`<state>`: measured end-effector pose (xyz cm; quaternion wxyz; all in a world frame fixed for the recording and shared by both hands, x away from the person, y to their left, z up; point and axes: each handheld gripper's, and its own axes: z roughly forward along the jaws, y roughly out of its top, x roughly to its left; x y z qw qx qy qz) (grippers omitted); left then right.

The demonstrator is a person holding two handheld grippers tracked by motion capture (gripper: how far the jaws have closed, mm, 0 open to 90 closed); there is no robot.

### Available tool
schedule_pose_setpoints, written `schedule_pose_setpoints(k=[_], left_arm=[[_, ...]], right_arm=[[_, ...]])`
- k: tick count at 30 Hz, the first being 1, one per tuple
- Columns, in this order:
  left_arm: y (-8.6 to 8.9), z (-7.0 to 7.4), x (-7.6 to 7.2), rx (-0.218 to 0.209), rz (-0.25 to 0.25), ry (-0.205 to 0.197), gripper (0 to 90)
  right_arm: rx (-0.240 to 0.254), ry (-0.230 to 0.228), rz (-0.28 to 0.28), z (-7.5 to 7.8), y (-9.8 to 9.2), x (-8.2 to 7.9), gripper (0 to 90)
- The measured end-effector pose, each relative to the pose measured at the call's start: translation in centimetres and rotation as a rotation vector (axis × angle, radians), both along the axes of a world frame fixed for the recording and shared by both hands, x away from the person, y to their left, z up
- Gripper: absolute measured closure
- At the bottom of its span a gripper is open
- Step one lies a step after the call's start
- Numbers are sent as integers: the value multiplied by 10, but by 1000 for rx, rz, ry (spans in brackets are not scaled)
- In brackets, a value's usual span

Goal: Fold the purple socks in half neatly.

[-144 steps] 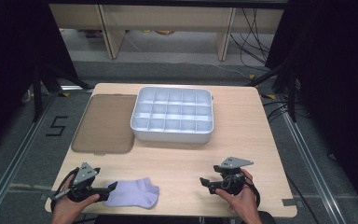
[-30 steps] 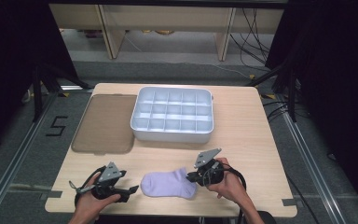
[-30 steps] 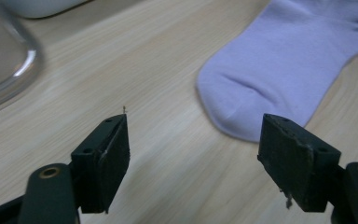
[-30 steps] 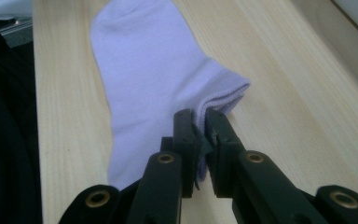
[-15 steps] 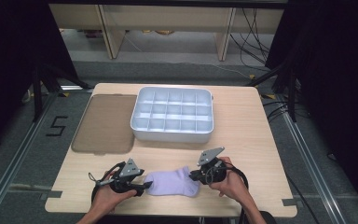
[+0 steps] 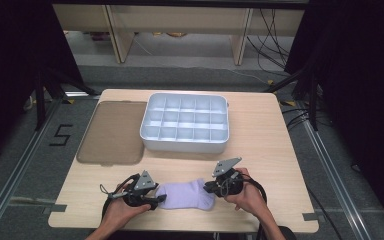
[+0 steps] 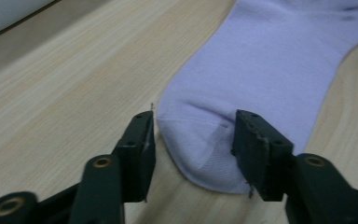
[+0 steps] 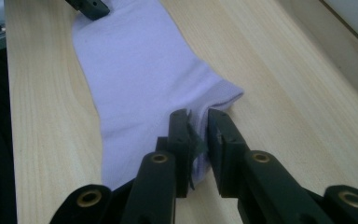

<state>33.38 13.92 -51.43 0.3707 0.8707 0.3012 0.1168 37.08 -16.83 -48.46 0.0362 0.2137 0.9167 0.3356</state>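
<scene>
Sock [image 6: 186, 194]: lies flat at the desk's [image 6: 275, 145] near edge, long axis running between the 2 claws.
Left claw [image 7: 193, 140]: half open, has just been closing, toe between its jaws.
Right claw [image 8: 198, 140]: pinches the cuff.

Sock [image 7: 261, 70] toe beyond picture's top edge

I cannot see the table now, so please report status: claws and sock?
Right claw pinching sock edge. Left claw closing around other end. Nothing in the way.
</scene>
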Motion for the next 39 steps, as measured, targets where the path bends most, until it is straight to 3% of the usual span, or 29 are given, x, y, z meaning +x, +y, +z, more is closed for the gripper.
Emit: schedule_pose_setpoints(k=[5,7,8,12,16,17,19,22,25,26,27,30,31,32,33,34,35,36,39], left_arm=[[-1,-1,0,-40,-25,16,642],[-1,-2,-1,-48,-40,7,708],[0,-2,-1,-53,-56,17,760],[1,-4,-1,-115,-32,28,810],[1,-1,-3,-94,-60,11,821],[-1,-1,-4,-111,-42,26,822],[0,2,-4,-100,-45,8,823],[2,5,-4,-99,-59,-5,825],[2,6,-5,-109,-57,-2,825],[3,7,-5,-88,-60,-3,825],[3,8,-5,-81,-75,-18,825],[1,9,-8,-120,-59,-8,826],[2,10,-8,-105,-58,-3,826],[2,11,-9,-121,-58,5,826],[4,13,-8,-90,-72,-8,826],[4,13,-9,-90,-67,-14,826],[5,14,-9,-96,-74,-10,826],[5,15,-11,-134,-63,1,827],[6,17,-13,-138,-62,-5,828]], right_arm=[[22,-10,-20,0,1,0,763],[16,-4,-60,2,0,-1,730],[36,-19,-106,4,1,-3,712],[68,-68,-114,11,5,-10,712],[82,-82,-88,17,20,-24,779],[90,-87,-78,15,26,-26,794],[70,-82,-32,12,35,-29,833],[49,-74,-24,6,48,-35,883],[44,-72,-30,4,50,-34,888],[46,-64,-11,2,51,-33,889],[28,-57,-26,2,51,-34,890],[25,-43,-13,-4,57,-34,890],[19,-42,-7,-6,59,-34,890],[8,-41,-2,-7,61,-35,889],[-7,-24,-16,-9,63,-36,890],[-4,-34,0,-11,65,-35,889],[-21,-32,8,-11,66,-36,890],[-24,-35,6,-14,69,-37,890],[-31,-34,20,-16,73,-39,890]])
